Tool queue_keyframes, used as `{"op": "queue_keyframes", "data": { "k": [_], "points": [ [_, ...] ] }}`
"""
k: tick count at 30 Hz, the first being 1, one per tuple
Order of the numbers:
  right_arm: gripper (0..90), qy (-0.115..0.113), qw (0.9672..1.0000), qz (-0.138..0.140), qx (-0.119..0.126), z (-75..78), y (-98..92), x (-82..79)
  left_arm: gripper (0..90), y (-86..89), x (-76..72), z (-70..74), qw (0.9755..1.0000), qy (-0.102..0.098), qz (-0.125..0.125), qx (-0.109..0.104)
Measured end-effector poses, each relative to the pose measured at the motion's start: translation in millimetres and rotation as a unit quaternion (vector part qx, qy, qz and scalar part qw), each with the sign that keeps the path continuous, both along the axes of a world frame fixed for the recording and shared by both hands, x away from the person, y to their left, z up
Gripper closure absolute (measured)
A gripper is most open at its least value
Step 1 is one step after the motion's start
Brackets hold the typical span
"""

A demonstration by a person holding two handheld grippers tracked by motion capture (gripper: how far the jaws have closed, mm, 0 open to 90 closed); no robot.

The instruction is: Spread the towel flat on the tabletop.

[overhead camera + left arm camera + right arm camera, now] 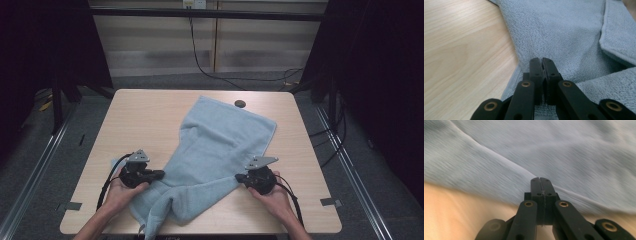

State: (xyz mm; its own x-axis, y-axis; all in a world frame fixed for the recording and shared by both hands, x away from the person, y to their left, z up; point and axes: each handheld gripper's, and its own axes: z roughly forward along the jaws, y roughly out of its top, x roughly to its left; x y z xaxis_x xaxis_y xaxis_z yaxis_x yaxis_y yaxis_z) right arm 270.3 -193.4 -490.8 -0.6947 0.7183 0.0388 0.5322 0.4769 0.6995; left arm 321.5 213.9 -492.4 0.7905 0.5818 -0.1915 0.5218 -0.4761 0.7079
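Note:
A light blue towel point(220, 145) lies rumpled across the wooden table point(145, 115), with its far corner toward the back right and a bunched fold hanging near the front edge. My left gripper point(161, 174) is held in the person's left hand at the towel's left edge. In the left gripper view its jaws point(542, 60) are pressed together on the towel point(564, 32), where the edge puckers. My right gripper point(238, 177) sits at the towel's right edge. Its jaws point(540, 179) are closed tight on the hem of the towel point(561, 152), and that view is blurred.
A dark round cable hole point(240, 104) sits in the tabletop near the back edge, just beyond the towel. Bare wood lies left of the towel point(461, 50). Black cables point(200, 60) run over the floor behind the table, and dark curtains hang on both sides.

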Motion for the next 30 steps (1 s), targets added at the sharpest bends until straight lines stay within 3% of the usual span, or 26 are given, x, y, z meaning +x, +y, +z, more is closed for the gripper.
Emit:
{"op": "queue_keyframes", "data": {
  "k": [2,3,4,5,9,11,14,15,16,19,21,24,27,30],
  "points": [
    [90.0,0.006,0.9999,-0.014,0.006,-2.4,-11.9,-1.5,87.3,2.7,0.3,0.2,0.9999,0.01,0.003,-0.013],
    [85.4,0.007,0.9999,-0.013,0.006,-2.2,-13.8,-2.6,87.3,2.6,0.0,0.6,0.9999,0.006,0.0,-0.013],
    [71.1,0.004,0.9997,-0.01,0.024,-1.2,-14.1,-3.6,87.2,2.0,-0.2,0.6,0.9999,0.006,-0.001,-0.014],
    [66.9,0.004,0.9994,-0.008,0.033,0.2,-12.3,-4.0,87.2,1.1,-0.2,0.0,0.9998,0.008,-0.004,-0.016],
    [49.0,0.012,0.9967,0.033,0.073,4.3,19.7,3.6,87.1,-3.4,0.4,-0.5,0.9998,0.009,-0.005,-0.019],
    [42.0,0.01,0.997,0.044,0.064,2.0,36.1,6.8,87.0,-5.3,0.0,-1.5,0.9999,0.007,-0.004,-0.015],
    [38.4,0.024,0.9968,0.066,0.037,-10.0,56.6,9.6,86.9,-5.6,0.3,-3.3,0.9999,0.006,-0.001,-0.011],
    [39.5,0.012,0.997,0.069,0.032,-12.5,59.1,7.7,86.9,-4.8,0.5,-3.2,0.9999,0.006,0.002,-0.009],
    [46.8,0.003,0.9969,0.075,0.022,-12.1,60.6,4.2,86.9,-4.0,0.5,-3.3,0.9999,0.005,0.004,-0.009],
    [80.8,-0.016,0.9948,0.099,0.015,-9.0,57.2,-4.1,87.0,-0.8,0.6,-3.6,0.9999,0.009,0.011,-0.009],
    [84.3,-0.03,0.9944,0.101,0.009,-6.2,52.0,-11.1,87.0,0.0,0.4,-3.0,0.9998,0.01,0.013,-0.007],
    [84.8,-0.029,0.9954,0.086,0.03,0.5,36.6,-16.2,87.0,1.8,-0.4,-2.6,0.9996,0.011,0.023,-0.009],
    [85.9,-0.036,0.9967,0.059,0.042,7.9,12.9,-20.3,87.1,2.5,-2.1,-2.6,0.9987,0.035,0.025,-0.027],
    [86.3,-0.036,0.9978,0.04,0.04,10.5,-6.9,-25.6,87.1,-4.2,-12.2,0.8,0.9976,0.057,0.001,-0.039]
  ]
}}
